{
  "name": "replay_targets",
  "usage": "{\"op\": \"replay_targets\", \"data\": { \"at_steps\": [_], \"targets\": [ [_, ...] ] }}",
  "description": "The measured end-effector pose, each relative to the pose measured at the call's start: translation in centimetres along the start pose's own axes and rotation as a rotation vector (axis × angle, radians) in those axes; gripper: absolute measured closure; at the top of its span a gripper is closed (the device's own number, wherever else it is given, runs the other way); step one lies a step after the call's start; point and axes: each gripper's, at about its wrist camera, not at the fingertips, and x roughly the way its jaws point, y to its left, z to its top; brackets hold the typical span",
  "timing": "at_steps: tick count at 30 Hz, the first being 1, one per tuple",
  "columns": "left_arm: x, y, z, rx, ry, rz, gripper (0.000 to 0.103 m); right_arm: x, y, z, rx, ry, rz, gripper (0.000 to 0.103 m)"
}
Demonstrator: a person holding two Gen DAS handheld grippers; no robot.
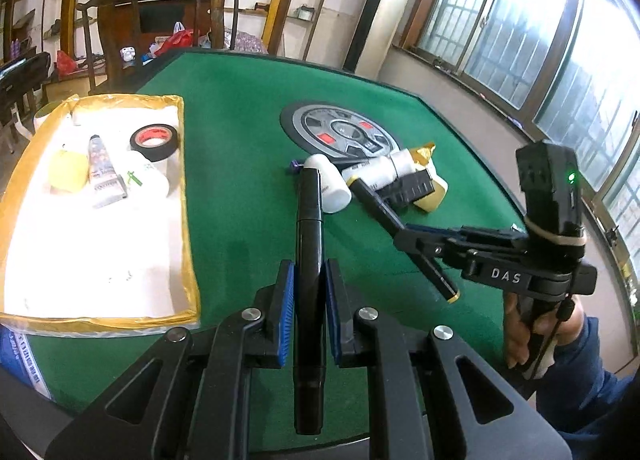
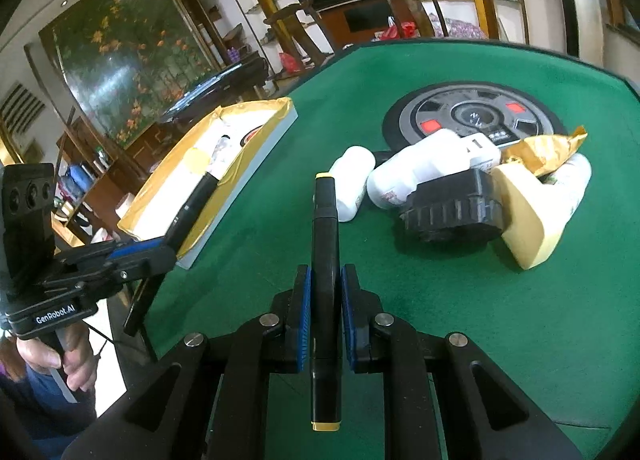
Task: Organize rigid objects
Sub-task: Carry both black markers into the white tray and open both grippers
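Note:
My left gripper (image 1: 310, 284) is shut on a plain black marker (image 1: 309, 220) that runs lengthwise between its blue pads, above the green table (image 1: 240, 140). My right gripper (image 2: 326, 292) is shut on a black marker with yellow ends (image 2: 325, 220). The left wrist view shows the right gripper (image 1: 412, 242) to the right, its marker (image 1: 440, 280) slanting down. In the right wrist view the left gripper (image 2: 160, 252) hangs over the near corner of the yellow-rimmed white tray (image 2: 280, 108).
The tray (image 1: 185, 188) holds a black tape roll (image 1: 154, 140), a tube (image 1: 102, 168), a white bottle (image 1: 146, 176) and a yellow piece (image 1: 68, 170). Beside the round centre panel (image 2: 476, 112) lie two white bottles (image 2: 352, 180), a ridged black disc (image 2: 452, 208), a yellow wedge (image 2: 524, 216) and a gold packet (image 2: 548, 152).

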Motion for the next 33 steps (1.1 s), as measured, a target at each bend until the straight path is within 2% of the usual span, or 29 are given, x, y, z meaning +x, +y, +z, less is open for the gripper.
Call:
{"op": "replay_targets", "data": {
  "at_steps": [8,15,23,33],
  "targets": [
    [-2.0,2.4,1.1,-0.043,-0.062,-0.013,0.091,1.8,3.3,1.0,0.01,0.017,0.069,0.09],
    [-3.7,5.6,1.9,-0.099,-0.107,0.019,0.091,3.7,7.3,3.5,-0.015,0.004,0.113,0.09],
    [-5.7,9.8,2.4,-0.183,-0.165,0.056,0.091,5.9,9.8,5.2,0.044,0.0,0.179,0.09],
    [-5.2,15.3,2.8,-0.297,-0.168,0.108,0.091,9.0,11.4,6.2,0.085,0.037,0.176,0.09]
  ]
}}
